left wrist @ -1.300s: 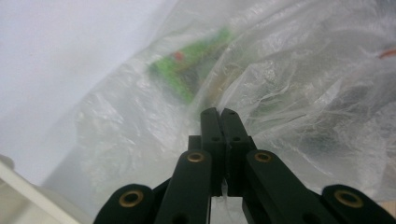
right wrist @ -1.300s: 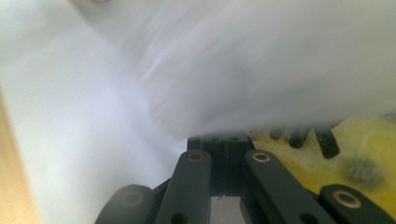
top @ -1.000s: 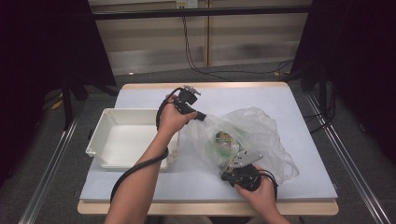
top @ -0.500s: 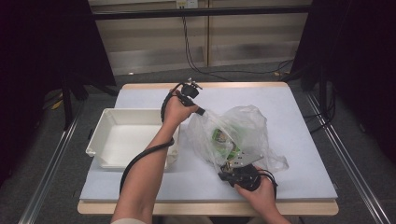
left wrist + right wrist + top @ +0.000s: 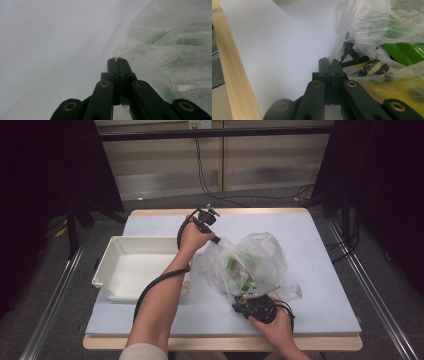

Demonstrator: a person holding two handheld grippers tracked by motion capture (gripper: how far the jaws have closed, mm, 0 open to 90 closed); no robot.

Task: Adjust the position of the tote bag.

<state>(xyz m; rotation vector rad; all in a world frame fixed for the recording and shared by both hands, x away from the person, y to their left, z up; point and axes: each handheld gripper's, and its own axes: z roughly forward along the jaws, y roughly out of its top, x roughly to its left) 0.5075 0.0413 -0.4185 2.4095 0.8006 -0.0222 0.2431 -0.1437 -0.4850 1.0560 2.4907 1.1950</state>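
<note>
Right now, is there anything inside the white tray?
No, the white tray shows a bare bottom in the high view; the packets sit in the plastic bag beside it.

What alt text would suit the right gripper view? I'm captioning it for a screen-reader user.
The right gripper has its two black jaws closed on the edge of a clear plastic bag that lies on a pale table. Green and yellow packaging shows through the crinkled film, and the table's wooden edge runs along the left.
</note>
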